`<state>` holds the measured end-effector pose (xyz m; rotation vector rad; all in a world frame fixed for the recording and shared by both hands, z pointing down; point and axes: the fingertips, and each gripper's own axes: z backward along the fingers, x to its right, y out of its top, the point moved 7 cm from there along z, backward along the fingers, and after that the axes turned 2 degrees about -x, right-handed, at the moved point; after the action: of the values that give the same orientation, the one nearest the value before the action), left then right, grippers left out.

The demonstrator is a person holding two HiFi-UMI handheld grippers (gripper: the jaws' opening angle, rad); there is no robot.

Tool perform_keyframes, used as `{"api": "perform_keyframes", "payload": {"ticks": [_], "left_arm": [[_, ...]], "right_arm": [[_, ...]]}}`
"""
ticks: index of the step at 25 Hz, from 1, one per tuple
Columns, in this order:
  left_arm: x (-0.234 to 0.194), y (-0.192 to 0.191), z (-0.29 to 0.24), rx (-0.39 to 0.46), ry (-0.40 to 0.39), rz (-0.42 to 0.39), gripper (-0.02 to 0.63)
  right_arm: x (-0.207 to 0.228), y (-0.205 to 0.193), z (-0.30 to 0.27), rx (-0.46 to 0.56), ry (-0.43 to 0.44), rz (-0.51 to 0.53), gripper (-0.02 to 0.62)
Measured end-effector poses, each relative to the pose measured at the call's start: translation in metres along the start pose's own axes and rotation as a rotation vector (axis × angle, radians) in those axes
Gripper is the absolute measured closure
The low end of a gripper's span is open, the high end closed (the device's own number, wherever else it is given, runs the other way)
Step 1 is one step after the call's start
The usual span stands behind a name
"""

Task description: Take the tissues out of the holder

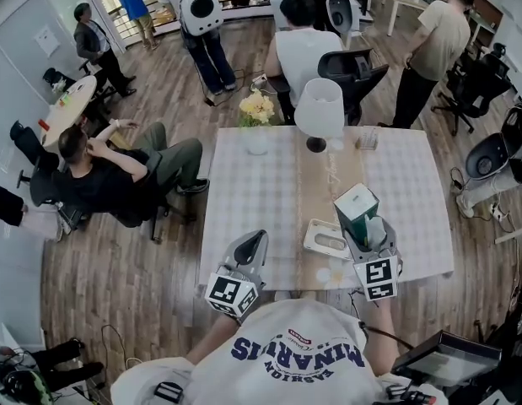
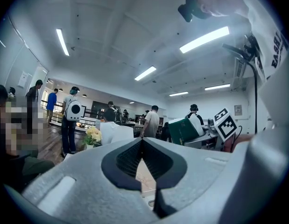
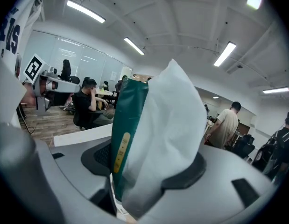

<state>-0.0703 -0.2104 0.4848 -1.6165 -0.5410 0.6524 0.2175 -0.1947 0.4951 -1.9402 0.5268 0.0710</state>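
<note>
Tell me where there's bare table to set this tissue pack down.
Bare: the table's left half, between flower vase and left gripper, and its right side past the right gripper holding the tissue pack. Crowded: around the holder and lamp.

Room's evenly bright, lit by long ceiling strips (image 2: pixel 203 39) that blow out to pure white in both gripper views. Head view is sharp in the middle, table (image 1: pixel 244 226) pale with only soft shadows. Heavy fisheye everywhere, dark vignette in the corners, and the close-up stuff in the gripper views goes soft
</note>
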Motion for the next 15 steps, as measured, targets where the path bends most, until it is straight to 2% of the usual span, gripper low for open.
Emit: {"api": "perform_keyframes", "payload": {"ticks": [6,15], "left_arm": [[0.002,-0.001,-0.003,-0.011,0.008,0.002,0.603],[0.003,-0.001,-0.008,-0.024,0.02,-0.011,0.603]], "right_arm": [[0.026,-0.04,-0.018,-0.152,-0.026,-0.01,0.307],[0.05,-0.138,-0.061,-0.439,-0.026,-0.019,0.307]]}}
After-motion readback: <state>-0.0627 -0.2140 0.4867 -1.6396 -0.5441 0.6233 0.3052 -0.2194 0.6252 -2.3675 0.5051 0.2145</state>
